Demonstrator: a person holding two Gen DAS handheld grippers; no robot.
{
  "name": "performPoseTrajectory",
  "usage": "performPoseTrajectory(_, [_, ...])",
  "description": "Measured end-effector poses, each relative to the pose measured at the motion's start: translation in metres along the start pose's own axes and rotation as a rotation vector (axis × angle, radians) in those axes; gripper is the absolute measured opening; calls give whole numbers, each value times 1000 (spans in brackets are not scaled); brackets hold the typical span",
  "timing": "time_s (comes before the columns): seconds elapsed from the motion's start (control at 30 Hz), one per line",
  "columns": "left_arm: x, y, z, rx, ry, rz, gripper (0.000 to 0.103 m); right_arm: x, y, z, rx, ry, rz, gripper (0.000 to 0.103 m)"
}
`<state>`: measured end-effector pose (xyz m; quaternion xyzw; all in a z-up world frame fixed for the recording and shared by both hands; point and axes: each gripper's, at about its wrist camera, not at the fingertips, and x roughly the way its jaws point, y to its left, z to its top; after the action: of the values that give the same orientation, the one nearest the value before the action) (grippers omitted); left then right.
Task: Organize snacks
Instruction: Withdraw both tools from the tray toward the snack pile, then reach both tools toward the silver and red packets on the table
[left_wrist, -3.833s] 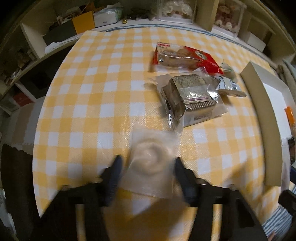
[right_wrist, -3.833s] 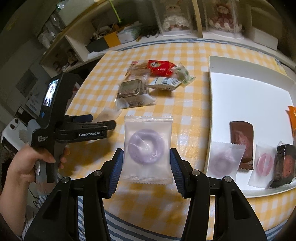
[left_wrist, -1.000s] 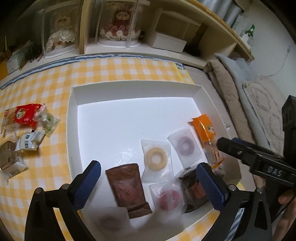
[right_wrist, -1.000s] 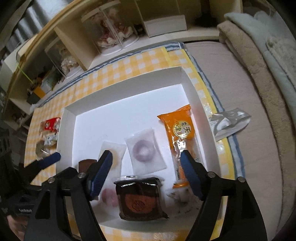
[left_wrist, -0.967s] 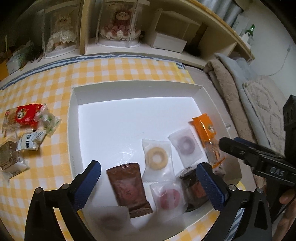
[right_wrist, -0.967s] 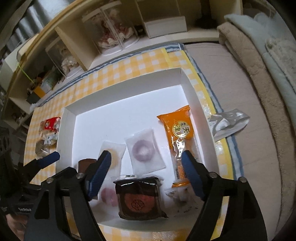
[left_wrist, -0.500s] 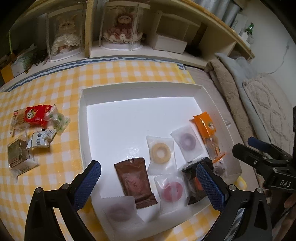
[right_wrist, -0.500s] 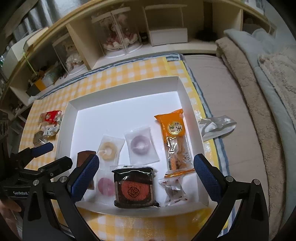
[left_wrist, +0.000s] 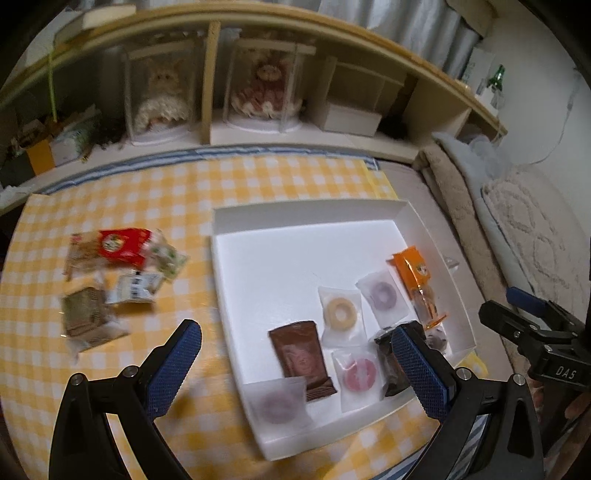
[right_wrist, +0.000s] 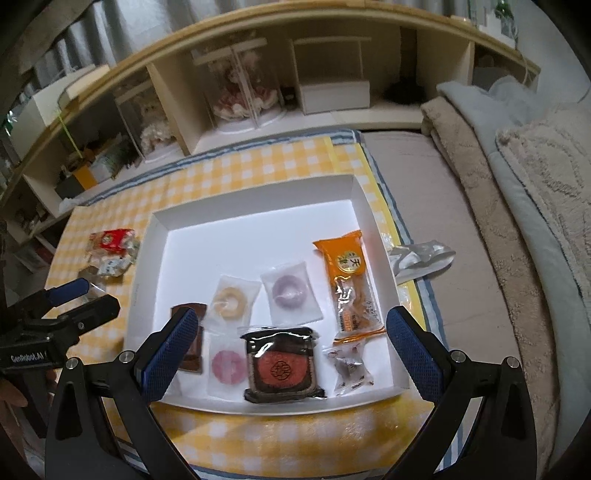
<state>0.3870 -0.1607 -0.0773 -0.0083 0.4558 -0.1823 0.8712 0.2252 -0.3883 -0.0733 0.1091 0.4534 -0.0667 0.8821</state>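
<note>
A table covered in a yellow-and-white checked cloth (left_wrist: 110, 369), seen from above by two handheld grippers. At the far left of the cloth lies a loose cluster of snacks outside the box: a red packet (left_wrist: 120, 243), a small green-and-white wrapped sweet (left_wrist: 168, 254) touching its right end, a white packet with a barcode (left_wrist: 135, 290) just below, and a silver-brown foil pack (left_wrist: 86, 315) nearest the camera; all are blurred. The left gripper (left_wrist: 295, 373) hangs above the table with its blue-padded fingers spread wide, holding nothing. To the right sits a shallow white box (right_wrist: 258, 210) whose contents are gathered toward its near edge: a pale pouch with a purple ring (left_wrist: 277, 402) at the near left corner, a brown sachet (left_wrist: 301, 356), a yellow ring pouch (right_wrist: 231, 301), a pink ring pouch (right_wrist: 227, 363), a second purple ring pouch (right_wrist: 290, 290), a dark square pastry pack (right_wrist: 280, 367), a long orange packet (right_wrist: 351, 280), and a small clear-wrapped sweet (right_wrist: 347, 365). The right gripper (right_wrist: 290, 360) hovers over these, fingers wide apart and empty. Beyond the box's right wall a crumpled silver wrapper (right_wrist: 421, 260) lies on beige bedding (right_wrist: 461, 221).
</note>
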Motion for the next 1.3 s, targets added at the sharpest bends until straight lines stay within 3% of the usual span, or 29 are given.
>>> performPoseTrajectory(0.4, [-100, 25, -19, 31, -102, 39, 103, -45, 39, 2, -53, -86, 14, 103])
performPoseTrajectory(0.73, [-173, 68, -36, 30, -173, 88, 103, -66, 89, 0, -96, -155, 87, 103])
performPoseTrajectory(1.03, [-204, 125, -57, -68, -207, 149, 103, -49, 142, -11, -165, -140, 129, 103])
performPoseTrajectory(1.3, [-194, 178, -64, -176, -193, 209, 103, -30, 198, -22, -269, -140, 181, 103])
